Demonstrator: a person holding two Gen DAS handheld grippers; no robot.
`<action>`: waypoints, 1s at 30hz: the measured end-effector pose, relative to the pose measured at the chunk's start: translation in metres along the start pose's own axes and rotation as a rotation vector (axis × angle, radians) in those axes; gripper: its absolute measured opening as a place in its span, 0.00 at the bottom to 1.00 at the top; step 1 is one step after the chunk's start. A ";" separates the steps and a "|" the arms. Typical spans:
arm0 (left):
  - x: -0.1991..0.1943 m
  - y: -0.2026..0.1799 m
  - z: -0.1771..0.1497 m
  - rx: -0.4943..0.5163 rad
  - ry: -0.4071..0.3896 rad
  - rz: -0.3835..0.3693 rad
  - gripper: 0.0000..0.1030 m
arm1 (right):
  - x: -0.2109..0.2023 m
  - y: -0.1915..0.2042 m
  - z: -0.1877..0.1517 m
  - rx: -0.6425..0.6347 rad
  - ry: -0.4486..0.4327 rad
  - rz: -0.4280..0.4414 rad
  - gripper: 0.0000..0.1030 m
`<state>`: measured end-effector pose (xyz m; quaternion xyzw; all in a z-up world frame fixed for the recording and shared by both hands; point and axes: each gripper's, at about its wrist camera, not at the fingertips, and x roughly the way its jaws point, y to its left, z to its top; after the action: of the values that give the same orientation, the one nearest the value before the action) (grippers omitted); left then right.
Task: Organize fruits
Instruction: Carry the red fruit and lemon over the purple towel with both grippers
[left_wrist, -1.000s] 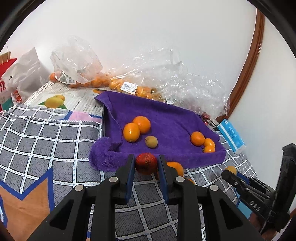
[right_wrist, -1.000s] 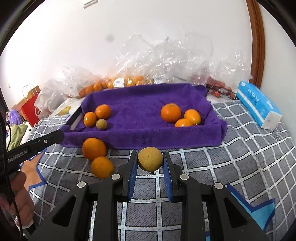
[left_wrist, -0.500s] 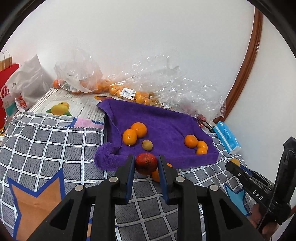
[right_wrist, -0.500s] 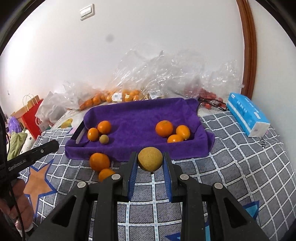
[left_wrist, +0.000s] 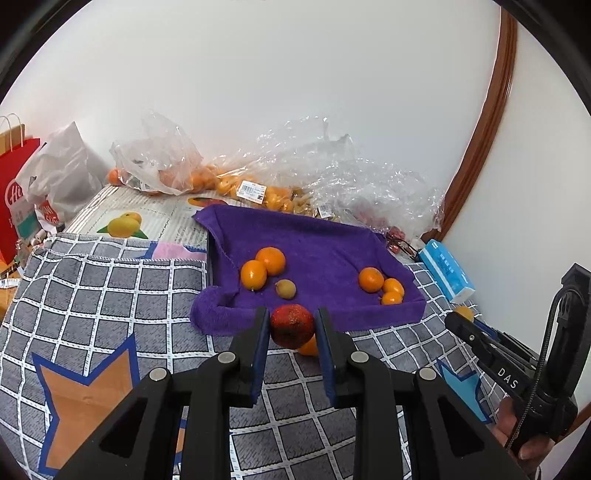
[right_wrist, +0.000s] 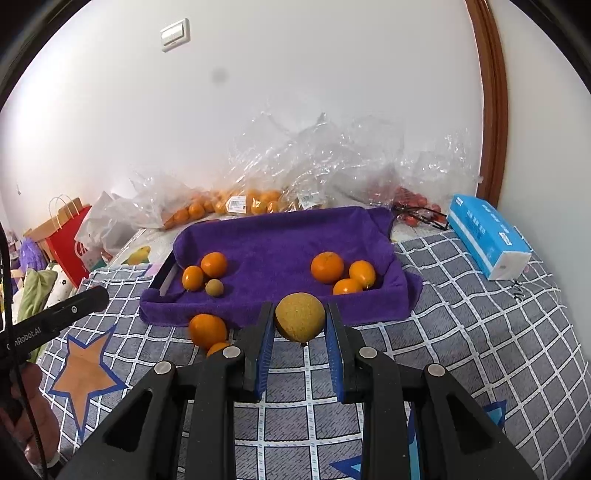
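Observation:
My left gripper (left_wrist: 291, 328) is shut on a dark red fruit (left_wrist: 292, 325), held above the checked cloth in front of the purple towel-lined tray (left_wrist: 321, 251). My right gripper (right_wrist: 300, 323) is shut on a round yellow-brown fruit (right_wrist: 300, 316), also in front of the tray (right_wrist: 280, 236). The tray holds two oranges and a small brown fruit (right_wrist: 214, 287) at its left, and three oranges (right_wrist: 343, 275) at its right. Two oranges (right_wrist: 207, 330) lie on the cloth before the tray's left front corner. The right gripper also shows in the left wrist view (left_wrist: 461, 321).
Clear plastic bags of oranges (right_wrist: 236, 203) lie along the wall behind the tray. A blue tissue pack (right_wrist: 487, 236) sits right of the tray. A red paper bag (left_wrist: 14, 199) and white bag stand at far left. A grey checked cloth (left_wrist: 92, 295) covers the surface.
Both grippers have pulled back and risen from the tray with their fruits still held. The tray and loose oranges look smaller and farther away.

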<state>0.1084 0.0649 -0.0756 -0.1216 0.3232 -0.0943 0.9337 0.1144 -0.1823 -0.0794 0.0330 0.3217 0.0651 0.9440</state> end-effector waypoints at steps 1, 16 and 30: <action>-0.001 -0.001 0.001 0.000 -0.001 0.000 0.23 | 0.000 0.000 0.000 -0.001 0.000 -0.003 0.26; 0.001 -0.012 0.017 0.018 -0.023 -0.012 0.23 | -0.006 -0.014 0.015 0.032 -0.015 -0.011 0.26; 0.038 0.000 0.062 0.003 -0.040 -0.004 0.23 | 0.028 -0.009 0.053 -0.001 -0.039 -0.008 0.26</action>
<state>0.1763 0.0655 -0.0508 -0.1226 0.3042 -0.0944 0.9399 0.1699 -0.1878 -0.0554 0.0327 0.3033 0.0606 0.9504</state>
